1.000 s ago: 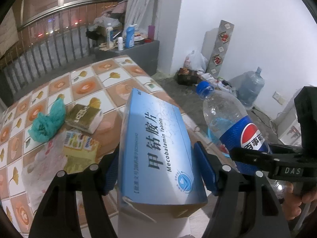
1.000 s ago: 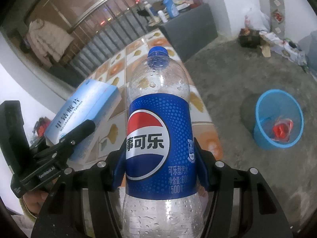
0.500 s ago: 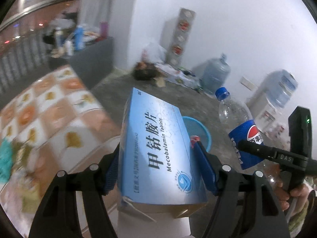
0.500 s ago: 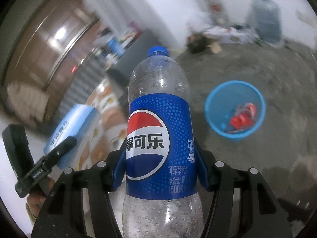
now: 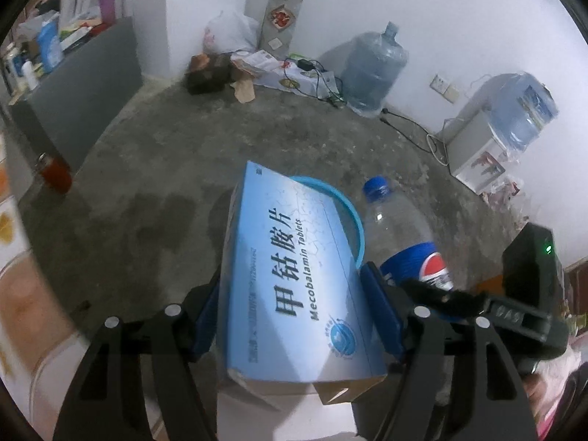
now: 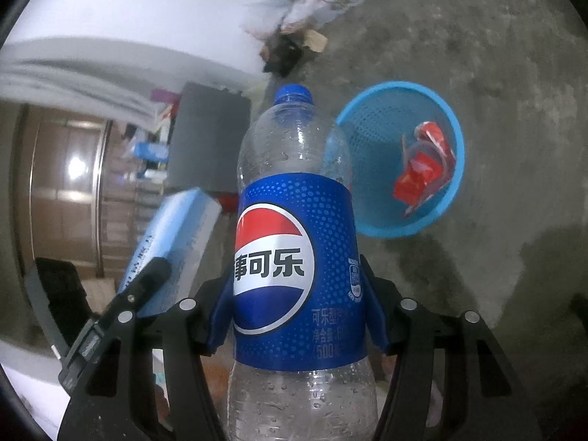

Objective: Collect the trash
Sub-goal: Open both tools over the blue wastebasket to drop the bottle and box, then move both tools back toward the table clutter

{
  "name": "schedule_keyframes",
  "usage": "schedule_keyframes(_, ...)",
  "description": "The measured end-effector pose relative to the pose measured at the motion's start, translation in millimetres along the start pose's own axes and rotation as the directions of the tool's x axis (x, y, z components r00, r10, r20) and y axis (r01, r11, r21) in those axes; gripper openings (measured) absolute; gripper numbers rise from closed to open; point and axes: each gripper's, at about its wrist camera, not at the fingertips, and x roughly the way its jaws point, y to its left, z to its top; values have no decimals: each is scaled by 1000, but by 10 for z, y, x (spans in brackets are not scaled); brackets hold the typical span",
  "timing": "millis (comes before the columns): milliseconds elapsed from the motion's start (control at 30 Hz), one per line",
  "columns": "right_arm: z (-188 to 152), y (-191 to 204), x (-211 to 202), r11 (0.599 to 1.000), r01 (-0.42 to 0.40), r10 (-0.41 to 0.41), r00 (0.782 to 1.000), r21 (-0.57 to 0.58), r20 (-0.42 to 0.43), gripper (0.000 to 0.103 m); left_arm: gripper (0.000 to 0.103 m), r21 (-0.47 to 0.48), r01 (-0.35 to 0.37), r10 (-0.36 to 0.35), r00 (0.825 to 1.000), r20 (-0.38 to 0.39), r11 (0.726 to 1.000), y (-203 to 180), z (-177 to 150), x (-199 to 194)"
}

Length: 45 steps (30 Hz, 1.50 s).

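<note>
Carrying: left claw clamped on box, jaws just eased wider; right claw clamped on bottle; risk: either missing bin if released early.

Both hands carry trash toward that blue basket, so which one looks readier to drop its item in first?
Probably the left. Its tablet box already overlaps the blue basket rim in its view, while the right tool's cola bottle sits beside the basket, not yet over it.

The tablet box sits left of the bottle, above the wastebasket (wrappers inside)
</note>
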Motion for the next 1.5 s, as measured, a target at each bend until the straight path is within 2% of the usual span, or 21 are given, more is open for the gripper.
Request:
schedule_keyframes(67,204,-112,126,1000,-13,13,1000,24,-2,60,83,2,-14,14,1000,7,1000,-53,155,190)
schedule_keyframes(133,379,-163,267,999,-44,44,999,31,3,78,84,-5,-37,37,999,34,999,-73,273,295)
schedule_keyframes(233,542,-225,474,1000,8,-8,1000,5,3,78,84,-16,-41,42,997,64,999,-60,346,311)
schedule_keyframes(333,497,-287,557,1000,24,-24,1000,-4,-18,78,84,-29,-13,15,997,82,999,-28,292,214)
schedule_keyframes(600,233,-315,330,994,72,-73,997,-80,-1,77,84,-21,26,-24,992,120,999,56,33,-191)
schedule_keyframes(800,130,-249,178,989,99,-98,995,-113,15,76,84,-28,53,-47,982,181,998,179,-253,-744)
schedule_keyframes(1000,-56,74,-18,973,100,-95,995,-209,33,77,84,-56,75,-59,966,252,996,426,-655,-1372)
schedule_keyframes(1067,-127,216,-88,960,88,-83,996,-267,28,77,84,-68,71,-48,955,293,995,558,-870,-1591)
schedule_keyframes(1200,-314,536,-138,927,52,-55,998,-371,3,77,84,-96,-4,35,946,324,995,803,-1290,-1910)
schedule_keyframes(1300,-437,734,-136,901,26,-40,999,-433,-24,77,84,-152,-39,91,930,357,988,1022,-1695,-2190)
schedule_keyframes(1500,-738,1261,-18,825,-23,-42,994,-564,-101,77,84,-312,-84,219,878,427,946,1484,-2548,-2704)
